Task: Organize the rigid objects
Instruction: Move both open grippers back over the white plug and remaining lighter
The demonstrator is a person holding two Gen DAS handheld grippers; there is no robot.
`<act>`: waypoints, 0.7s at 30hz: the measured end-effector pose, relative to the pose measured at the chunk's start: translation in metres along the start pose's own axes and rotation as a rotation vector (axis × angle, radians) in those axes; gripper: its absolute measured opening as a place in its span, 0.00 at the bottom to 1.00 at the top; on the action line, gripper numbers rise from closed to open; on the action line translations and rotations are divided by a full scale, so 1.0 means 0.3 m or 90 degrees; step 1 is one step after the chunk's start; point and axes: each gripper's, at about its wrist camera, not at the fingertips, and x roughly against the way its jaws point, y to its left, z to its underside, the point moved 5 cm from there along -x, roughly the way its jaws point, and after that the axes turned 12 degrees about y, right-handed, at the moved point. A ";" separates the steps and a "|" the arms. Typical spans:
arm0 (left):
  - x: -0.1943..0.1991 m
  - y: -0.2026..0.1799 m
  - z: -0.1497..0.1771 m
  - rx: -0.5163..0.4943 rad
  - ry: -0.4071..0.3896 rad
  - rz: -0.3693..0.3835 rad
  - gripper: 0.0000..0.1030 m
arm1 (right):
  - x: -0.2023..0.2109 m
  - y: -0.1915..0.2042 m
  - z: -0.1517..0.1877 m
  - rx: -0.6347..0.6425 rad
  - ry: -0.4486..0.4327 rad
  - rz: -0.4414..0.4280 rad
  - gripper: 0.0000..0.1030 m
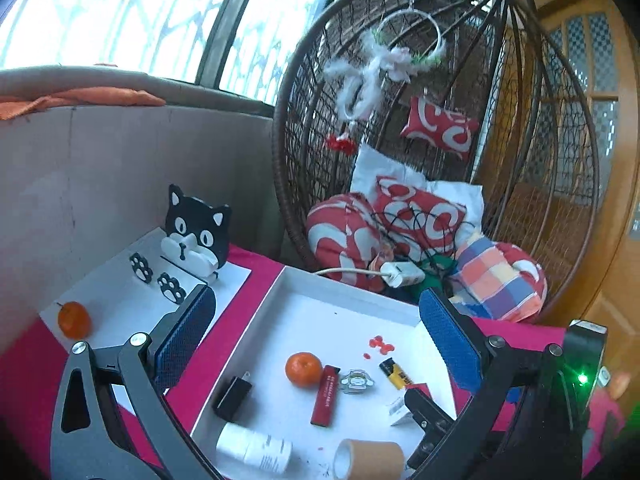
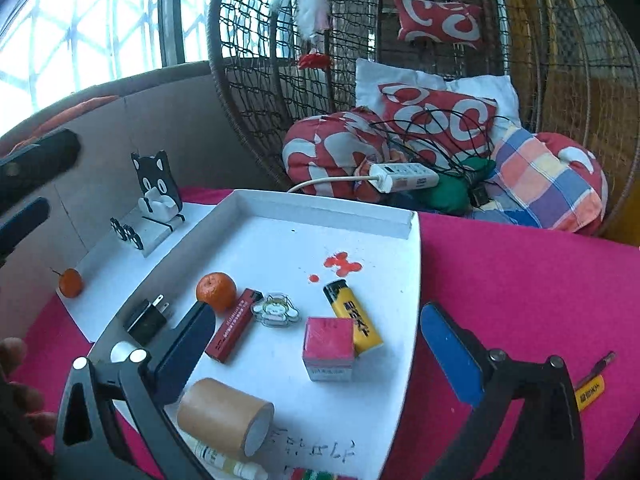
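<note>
Right wrist view: right gripper (image 2: 316, 354) fingers spread wide, nothing clamped; pink box (image 2: 329, 348) on white tray (image 2: 320, 206), yellow lighter (image 2: 352, 322) touching at two o'clock. Left gripper (image 1: 316, 332) likewise agape, empty.

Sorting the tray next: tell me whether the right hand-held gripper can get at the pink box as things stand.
Probably yes. The right hand-held gripper stands open with nothing between its fingers, and the pink box sits right ahead in the white tray; only the yellow lighter touches its far side.
</note>
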 end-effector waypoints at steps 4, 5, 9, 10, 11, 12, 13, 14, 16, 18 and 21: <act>0.065 -0.027 -0.017 -0.005 -0.028 0.009 1.00 | 0.071 -0.023 0.009 -0.025 -0.021 -0.015 1.00; 0.085 -0.038 -0.023 0.001 -0.038 0.028 1.00 | 0.087 -0.033 0.008 -0.031 -0.026 -0.018 1.00; 0.141 -0.082 -0.031 0.034 -0.053 0.142 1.00 | 0.187 -0.116 0.015 -0.058 -0.060 -0.023 1.00; 0.150 -0.097 -0.030 0.030 -0.052 0.156 1.00 | 0.210 -0.146 0.018 -0.067 -0.071 -0.017 1.00; 0.161 -0.126 -0.029 0.015 -0.050 0.169 1.00 | 0.244 -0.195 0.027 -0.083 -0.084 -0.003 1.00; 0.167 -0.146 -0.027 0.003 -0.049 0.174 1.00 | 0.268 -0.234 0.035 -0.096 -0.093 0.004 1.00; 0.172 -0.182 -0.020 -0.020 -0.046 0.178 1.00 | 0.296 -0.280 0.045 -0.109 -0.102 0.010 1.00; 0.175 -0.216 -0.010 -0.041 -0.042 0.180 1.00 | 0.320 -0.325 0.055 -0.122 -0.110 0.017 1.00; 0.163 -0.295 0.024 -0.092 -0.019 0.192 1.00 | 0.377 -0.444 0.084 -0.163 -0.126 0.044 1.00; 0.138 -0.371 0.068 -0.125 0.019 0.218 1.00 | 0.433 -0.567 0.125 -0.210 -0.141 0.066 1.00; 0.067 -0.489 0.166 -0.152 0.108 0.259 1.00 | 0.489 -0.715 0.200 -0.265 -0.153 0.094 1.00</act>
